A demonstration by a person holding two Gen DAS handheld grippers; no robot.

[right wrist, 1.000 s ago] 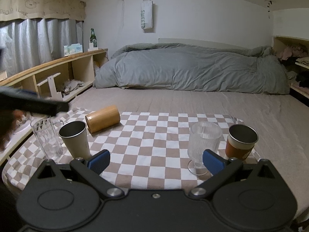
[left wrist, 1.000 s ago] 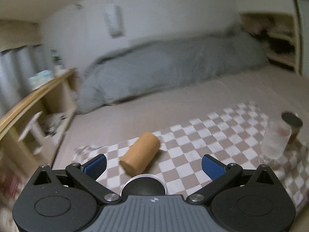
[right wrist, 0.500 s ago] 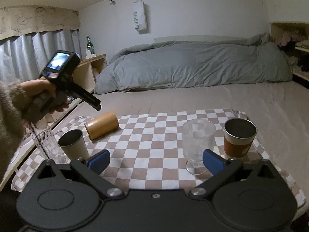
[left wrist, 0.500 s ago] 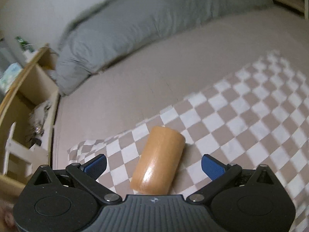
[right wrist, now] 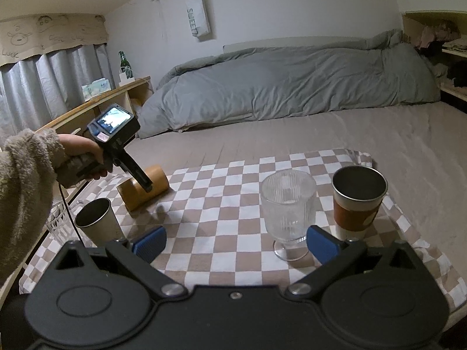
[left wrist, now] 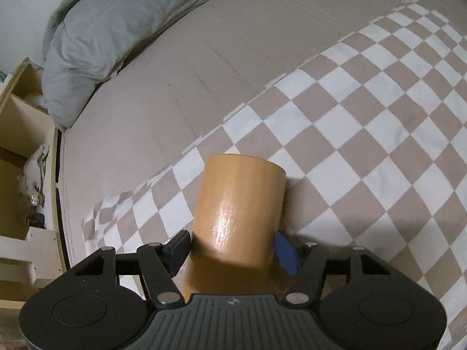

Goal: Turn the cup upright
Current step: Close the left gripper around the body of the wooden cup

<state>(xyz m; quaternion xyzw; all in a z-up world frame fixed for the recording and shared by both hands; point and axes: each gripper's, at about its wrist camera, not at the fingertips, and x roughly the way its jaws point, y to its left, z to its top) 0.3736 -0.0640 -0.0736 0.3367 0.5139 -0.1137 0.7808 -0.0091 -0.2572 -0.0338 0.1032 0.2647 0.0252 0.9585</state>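
Note:
An orange-brown wooden cup (left wrist: 239, 207) lies on its side on the checkered cloth (left wrist: 364, 134), its closed base pointing away from the left wrist camera. My left gripper (left wrist: 232, 250) has closed in on the cup's near part, one finger on each side, touching it. In the right wrist view the same cup (right wrist: 137, 195) lies at the cloth's far left with the left gripper (right wrist: 147, 188) down on it. My right gripper (right wrist: 235, 243) is open and empty above the cloth's near edge.
A ribbed glass goblet (right wrist: 287, 213) and a metal cup with a brown sleeve (right wrist: 359, 201) stand upright at the right. A metal cup (right wrist: 97, 221) and a clear glass (right wrist: 57, 224) stand at the near left. A grey duvet (right wrist: 292, 84) lies behind; wooden shelves (left wrist: 20, 151) are at left.
My left gripper came down over the lying cup and its fingers closed from wide open onto the cup's sides. The right gripper stayed almost still.

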